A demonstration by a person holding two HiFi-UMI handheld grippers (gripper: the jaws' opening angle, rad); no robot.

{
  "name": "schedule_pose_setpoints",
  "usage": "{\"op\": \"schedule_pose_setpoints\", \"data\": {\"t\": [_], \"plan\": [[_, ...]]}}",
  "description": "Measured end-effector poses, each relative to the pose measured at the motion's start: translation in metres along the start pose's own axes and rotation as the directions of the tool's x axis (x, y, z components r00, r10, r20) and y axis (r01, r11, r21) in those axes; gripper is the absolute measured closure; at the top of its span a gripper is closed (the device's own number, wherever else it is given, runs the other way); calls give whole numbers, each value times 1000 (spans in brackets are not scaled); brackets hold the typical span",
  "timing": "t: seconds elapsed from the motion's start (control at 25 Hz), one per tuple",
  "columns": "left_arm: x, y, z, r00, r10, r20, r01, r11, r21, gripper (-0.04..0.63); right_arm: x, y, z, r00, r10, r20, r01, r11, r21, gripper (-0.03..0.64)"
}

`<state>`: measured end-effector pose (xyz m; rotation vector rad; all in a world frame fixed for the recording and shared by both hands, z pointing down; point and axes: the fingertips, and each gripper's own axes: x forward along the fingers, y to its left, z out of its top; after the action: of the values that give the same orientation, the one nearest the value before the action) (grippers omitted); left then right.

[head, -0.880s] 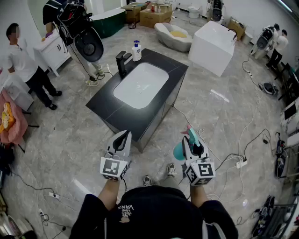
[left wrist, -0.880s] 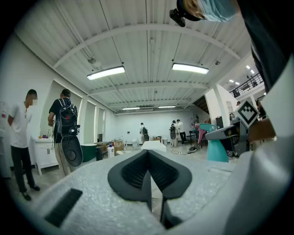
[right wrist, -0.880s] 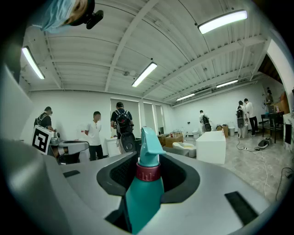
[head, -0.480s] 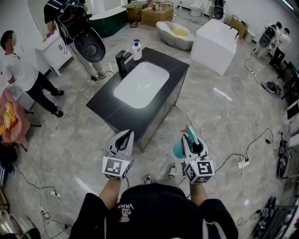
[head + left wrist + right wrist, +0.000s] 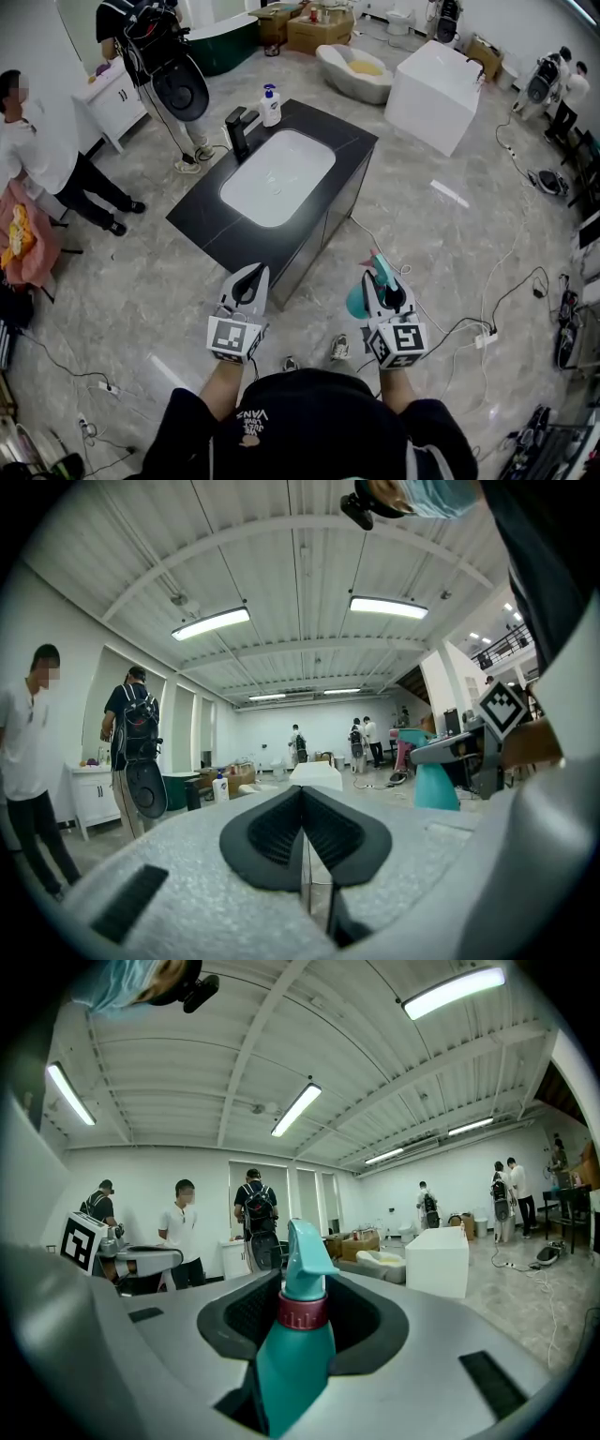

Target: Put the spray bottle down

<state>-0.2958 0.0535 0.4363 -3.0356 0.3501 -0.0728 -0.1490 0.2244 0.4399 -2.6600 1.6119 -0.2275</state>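
Right, from the head view first: I have the left gripper and the right gripper both held out level over the grey marbled floor, on the near side of a black vanity counter with a white basin. The teal spray bottle is up in the air in the right gripper, not on any surface. A white pump bottle stands at the counter's far corner; its label is too small to read (so is the white lettering on my operator's dark top).

In the left gripper view the left gripper has its dark pads pressed together with nothing between them. The spray bottle shows off to the right.

In the right gripper view the right gripper pinches the spray bottle around its upper body, upright, with the red collar and nozzle rising above the pads. No writing shows on it.
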Motion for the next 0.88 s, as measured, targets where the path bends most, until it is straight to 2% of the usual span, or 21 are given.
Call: {"op": "schedule_pose_setpoints", "data": {"t": [0.28, 0.88], "plan": [[45, -15, -1, 1000, 21, -11, -21, 1000, -3, 577, 23, -42, 4, 1000, 28, -11, -28, 1000, -2, 468], [138, -62, -4, 995, 92, -22, -93, 996, -4, 577, 69, -134, 5, 989, 147, -31, -148, 989, -25, 468]]}}
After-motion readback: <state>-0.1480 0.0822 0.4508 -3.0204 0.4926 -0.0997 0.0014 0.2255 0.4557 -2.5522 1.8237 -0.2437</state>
